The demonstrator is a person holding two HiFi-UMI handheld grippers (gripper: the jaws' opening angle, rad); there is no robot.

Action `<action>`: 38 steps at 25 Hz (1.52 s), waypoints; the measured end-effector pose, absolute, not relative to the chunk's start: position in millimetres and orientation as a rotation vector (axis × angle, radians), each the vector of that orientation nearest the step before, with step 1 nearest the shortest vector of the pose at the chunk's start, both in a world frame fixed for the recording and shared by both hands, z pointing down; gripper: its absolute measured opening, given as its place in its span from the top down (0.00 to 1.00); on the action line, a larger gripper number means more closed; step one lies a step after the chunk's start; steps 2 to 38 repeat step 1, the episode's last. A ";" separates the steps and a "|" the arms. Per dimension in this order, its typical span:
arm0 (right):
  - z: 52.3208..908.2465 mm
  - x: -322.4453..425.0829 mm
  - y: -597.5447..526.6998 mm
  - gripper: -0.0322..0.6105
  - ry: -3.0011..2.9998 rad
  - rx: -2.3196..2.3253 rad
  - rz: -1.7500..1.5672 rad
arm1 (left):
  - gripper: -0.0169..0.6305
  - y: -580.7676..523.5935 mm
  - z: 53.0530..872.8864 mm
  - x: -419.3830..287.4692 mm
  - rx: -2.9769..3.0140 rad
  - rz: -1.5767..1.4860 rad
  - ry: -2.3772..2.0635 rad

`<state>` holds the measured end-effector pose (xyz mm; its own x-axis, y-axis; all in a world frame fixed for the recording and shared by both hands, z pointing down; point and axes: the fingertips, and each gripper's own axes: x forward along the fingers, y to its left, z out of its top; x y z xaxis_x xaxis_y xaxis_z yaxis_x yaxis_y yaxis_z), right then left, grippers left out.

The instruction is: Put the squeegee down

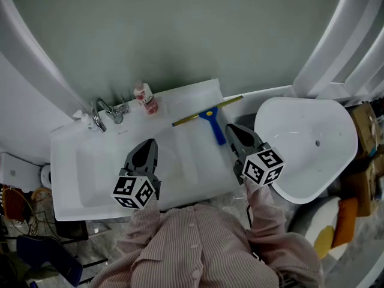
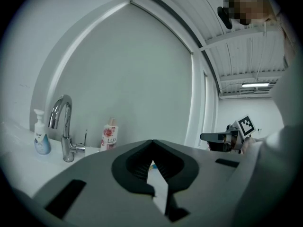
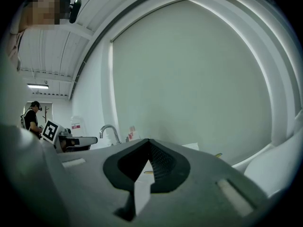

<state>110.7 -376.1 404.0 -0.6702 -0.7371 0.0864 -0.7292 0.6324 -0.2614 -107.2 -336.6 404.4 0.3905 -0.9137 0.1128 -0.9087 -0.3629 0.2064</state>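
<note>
Dim, even, greyish light filled every view. A lamp glowed above and right of the left fingers. Gripper views bulged, their corners black.

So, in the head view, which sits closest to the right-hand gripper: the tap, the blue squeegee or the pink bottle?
1. Blue squeegee, just left of the right gripper.
2. Pink bottle, on the sink's back rim.
3. Tap, farthest left.

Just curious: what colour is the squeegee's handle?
The squeegee handle is blue; head view shows it best.
</note>
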 end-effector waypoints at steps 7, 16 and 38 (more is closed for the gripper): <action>404.7 111.1 -376.6 0.94 2.813 -1.267 -0.431 | 0.97 -337.2 405.2 -106.8 2.416 -0.023 -1.615; 404.7 111.1 -376.6 0.94 2.813 -1.267 -0.431 | 0.97 -337.2 405.2 -106.8 2.416 -0.023 -1.615; 404.7 111.1 -376.6 0.94 2.813 -1.267 -0.431 | 0.97 -337.2 405.2 -106.8 2.416 -0.023 -1.615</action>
